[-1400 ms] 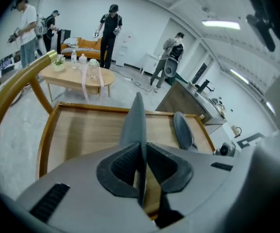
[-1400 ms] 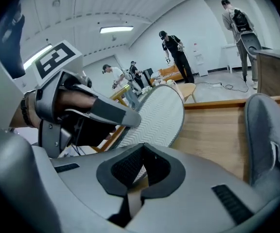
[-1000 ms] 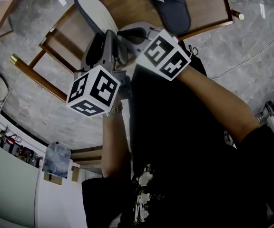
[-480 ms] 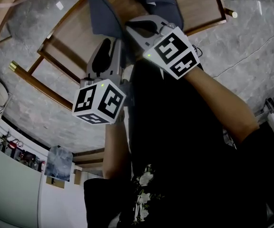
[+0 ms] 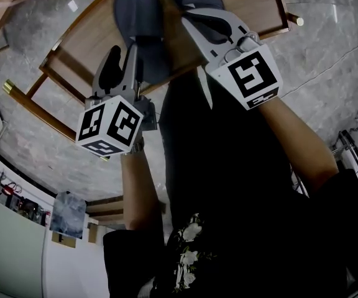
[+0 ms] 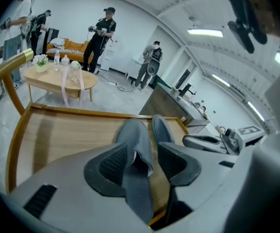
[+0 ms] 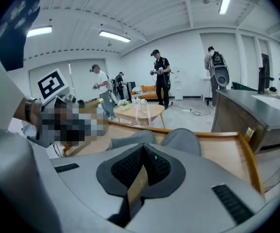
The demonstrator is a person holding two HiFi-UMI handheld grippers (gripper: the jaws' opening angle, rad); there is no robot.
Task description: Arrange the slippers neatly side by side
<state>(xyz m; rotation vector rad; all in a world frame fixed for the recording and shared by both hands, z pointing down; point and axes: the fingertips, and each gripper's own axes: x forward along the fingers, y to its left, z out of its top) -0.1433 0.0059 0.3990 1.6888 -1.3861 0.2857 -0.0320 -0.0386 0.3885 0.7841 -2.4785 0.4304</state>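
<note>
**Item: pair of grey slippers, on a wooden tray point(image 6: 57, 135).**

- Location: left slipper point(image 6: 135, 140) lies flat on the tray, toe pointing away, heel end between the jaws of the left gripper point(image 6: 142, 161). Right slipper point(image 6: 162, 130) lies just beside it, roughly parallel, with its toe a little further forward. From here the pair looks close to arranged, the toes perhaps not quite level.
- Left gripper: jaws apart and just been opening. The slipper sits between them but is not clamped, and the right pad is clear of it.
- Right gripper point(image 7: 141, 166): jaws together, nothing between them, held above the tray on the near side of the slippers.
- Handling (judged): light, soft cloth upper on a thin flexible sole. Likely to droop or fold if lifted by one end, and to slide easily on smooth wood. Not fragile.
- Hold (judged): pinch the sole edge at the heel, or the rim of the upper's opening. For small corrections, nudging with closed jaws would do.
</note>
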